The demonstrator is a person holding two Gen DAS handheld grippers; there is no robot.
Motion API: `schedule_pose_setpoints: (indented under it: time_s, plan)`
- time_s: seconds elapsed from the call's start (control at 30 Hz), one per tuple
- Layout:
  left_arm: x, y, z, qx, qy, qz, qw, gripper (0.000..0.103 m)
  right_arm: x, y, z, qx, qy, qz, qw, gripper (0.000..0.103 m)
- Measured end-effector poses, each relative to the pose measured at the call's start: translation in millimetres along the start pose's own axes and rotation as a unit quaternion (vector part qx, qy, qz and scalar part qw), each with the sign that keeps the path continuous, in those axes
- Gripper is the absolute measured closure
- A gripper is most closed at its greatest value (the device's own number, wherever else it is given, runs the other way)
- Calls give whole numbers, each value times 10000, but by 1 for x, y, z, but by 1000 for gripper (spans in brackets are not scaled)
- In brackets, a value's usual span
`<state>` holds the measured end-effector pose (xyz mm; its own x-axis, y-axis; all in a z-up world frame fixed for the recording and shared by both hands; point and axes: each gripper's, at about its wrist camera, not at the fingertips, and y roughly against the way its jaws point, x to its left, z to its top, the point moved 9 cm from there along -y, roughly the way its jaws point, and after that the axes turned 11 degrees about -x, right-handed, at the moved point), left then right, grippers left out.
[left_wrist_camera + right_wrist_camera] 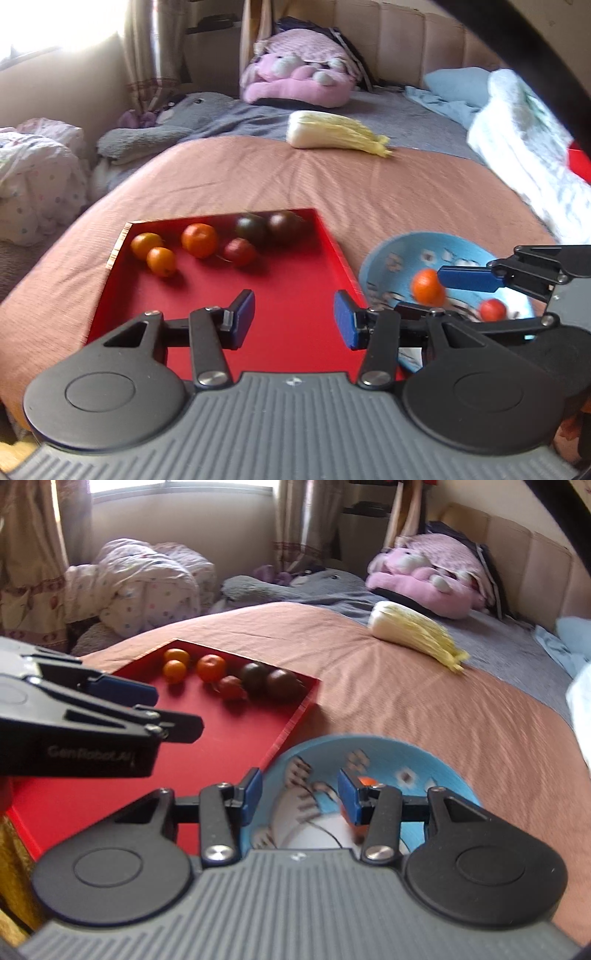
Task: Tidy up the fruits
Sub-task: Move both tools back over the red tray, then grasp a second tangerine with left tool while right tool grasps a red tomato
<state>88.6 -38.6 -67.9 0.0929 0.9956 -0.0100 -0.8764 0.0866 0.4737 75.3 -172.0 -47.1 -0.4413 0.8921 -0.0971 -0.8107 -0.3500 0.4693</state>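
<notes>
A red tray lies on the bed and holds several small fruits at its far end: oranges and dark tomatoes. It also shows in the right wrist view. A blue patterned bowl sits right of the tray with an orange and a small red fruit inside. My left gripper is open and empty over the tray's near part. My right gripper is open over the bowl; an orange sits behind its right finger.
A napa cabbage lies on the pink bedspread beyond the tray. Pink plush toys and a grey one lie at the headboard. Bedding is heaped at the left and the right.
</notes>
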Motion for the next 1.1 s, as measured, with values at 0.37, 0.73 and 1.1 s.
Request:
schedule_pose_setpoints:
  time_s: [0.37,0.73,1.1]
  plan:
    - [83,-40,8,306,362,816,9955,49,46,-72,36,101,143,534,9984,55]
    - [122,-97,-1,796,653,1041,9892,49,69,-132,40,595,248,643,9958,55]
    - [126,-132,-2,906,591,901,9900,49,76,-157,35,837,398,784,9926,56]
